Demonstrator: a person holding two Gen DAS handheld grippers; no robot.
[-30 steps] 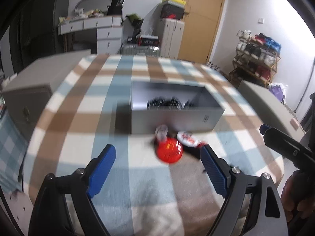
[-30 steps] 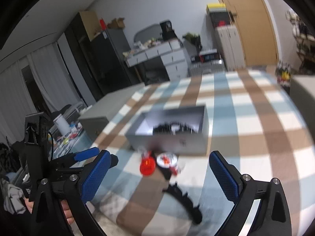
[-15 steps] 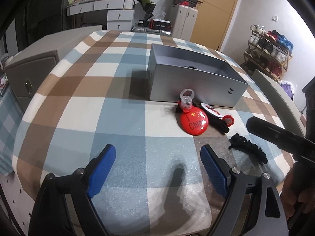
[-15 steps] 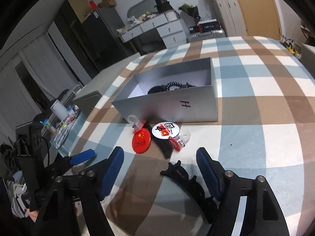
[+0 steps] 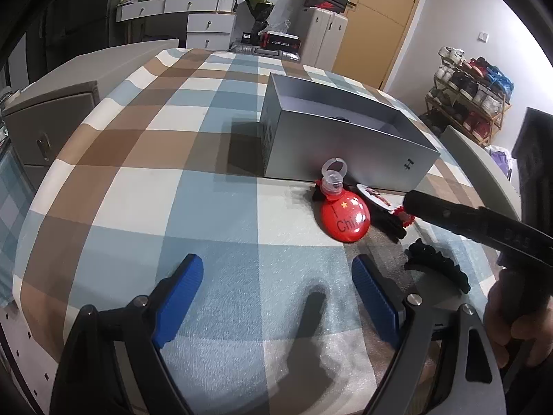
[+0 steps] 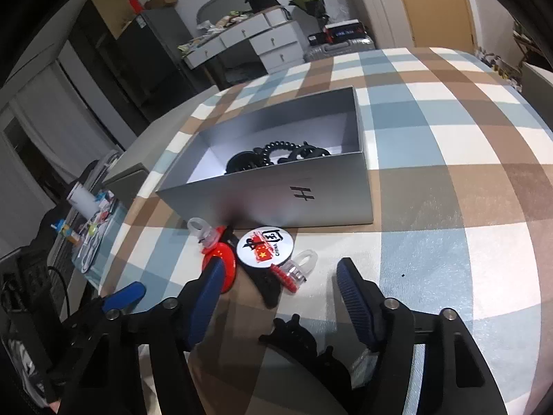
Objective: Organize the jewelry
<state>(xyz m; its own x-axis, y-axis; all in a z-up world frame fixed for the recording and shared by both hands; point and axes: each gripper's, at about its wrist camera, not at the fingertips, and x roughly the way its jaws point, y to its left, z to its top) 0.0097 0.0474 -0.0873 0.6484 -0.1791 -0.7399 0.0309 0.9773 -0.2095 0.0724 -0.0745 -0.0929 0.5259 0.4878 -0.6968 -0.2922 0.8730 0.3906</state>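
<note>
On the checked blue, brown and white cloth of the worktop stands an open grey cardboard box, with black coiled hair ties and dark clips lying inside it. Just near of the box, on the cloth, lie a round red badge with a clear plastic clip, a round white badge printed in red and black, a small clear and red clip and a black fabric piece; nearer still rests a black toothed claw hair clip. The right gripper hangs low over these pieces, its jaws half wide, having just been closing, with the black fabric piece and small clip between them, untouched. The left gripper hovers over bare cloth to the left, jaws wide and empty.
</note>
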